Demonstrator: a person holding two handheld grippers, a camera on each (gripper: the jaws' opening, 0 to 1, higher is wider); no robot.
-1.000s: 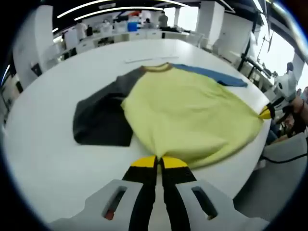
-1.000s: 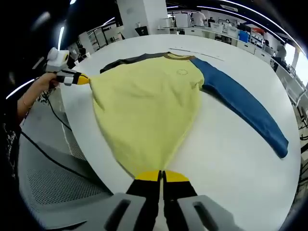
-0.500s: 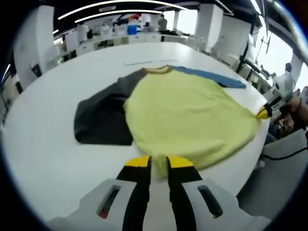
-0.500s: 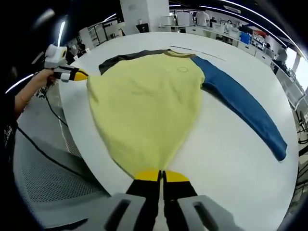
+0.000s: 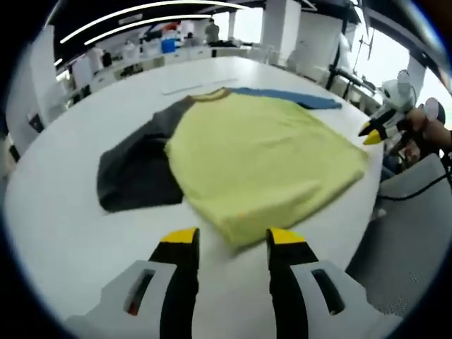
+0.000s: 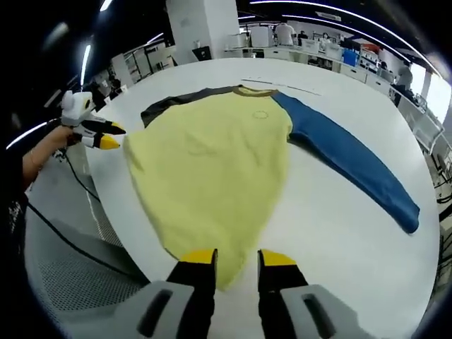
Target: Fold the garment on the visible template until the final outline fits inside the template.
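The left tongs stand spread, their yellow-tipped jaws apart on either side of the near hem corner of the garment, with nothing pinched between them. The garment lies flat on the white bench, its yellow body toward the camera and the collar at the far end. In the left gripper view the dark grey sleeve lies bunched to the left of the yellow body, and the blue sleeve runs off to the right at the far side. At the right edge of that view a hand holds the other tongs beyond the bench edge, just off the garment's corner. The right tongs are likewise spread, the jaws set apart with the pointed lower corner of the yellow body reaching between them, and they grip nothing. In the right gripper view the left tongs appear at the left, jaws parted, held by a hand beside the garment's other hem corner and clear of the cloth. The grey sleeve shows as a dark strip past the collar, and the blue sleeve stretches out straight to the right across the bench. Desks and people stand in the room behind.
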